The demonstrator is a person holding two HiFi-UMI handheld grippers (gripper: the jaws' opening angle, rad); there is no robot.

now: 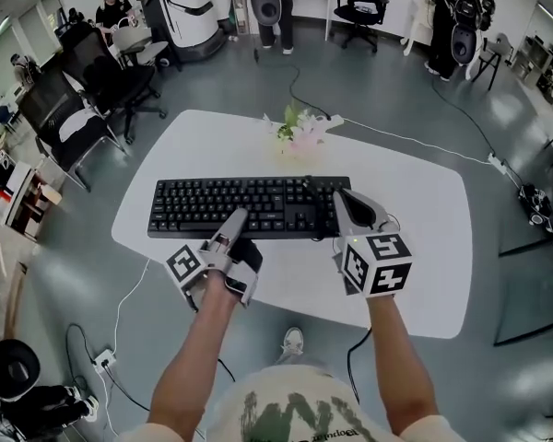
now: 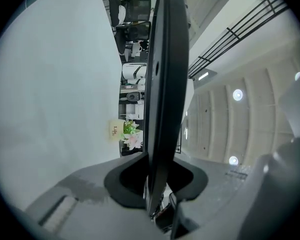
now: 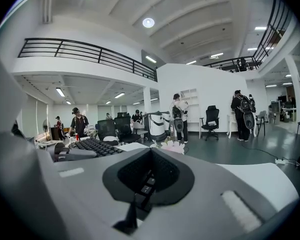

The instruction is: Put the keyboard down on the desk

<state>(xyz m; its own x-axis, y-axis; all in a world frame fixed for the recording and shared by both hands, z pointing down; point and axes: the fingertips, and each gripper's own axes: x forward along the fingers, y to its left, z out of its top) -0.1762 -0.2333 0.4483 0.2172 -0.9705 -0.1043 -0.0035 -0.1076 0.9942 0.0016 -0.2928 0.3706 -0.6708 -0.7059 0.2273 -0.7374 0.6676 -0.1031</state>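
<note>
A black keyboard [image 1: 249, 205] is held level over the white desk [image 1: 424, 247], long side facing me. My left gripper [image 1: 232, 224] is shut on its near edge, left of the middle. In the left gripper view the keyboard [image 2: 162, 84] runs edge-on between the jaws of the left gripper [image 2: 155, 184], apart from the desk top [image 2: 55, 84]. My right gripper [image 1: 343, 212] is shut on the keyboard's right end. In the right gripper view, keys show inside the closed notch of the right gripper [image 3: 149, 176], and the keyboard [image 3: 95, 146] stretches away to the left.
A small bunch of pale flowers [image 1: 300, 129] stands at the desk's far edge, just beyond the keyboard. Black office chairs [image 1: 106, 90] stand at the back left. Cables and a power strip [image 1: 103, 359] lie on the grey floor. People [image 1: 452, 17] stand far behind.
</note>
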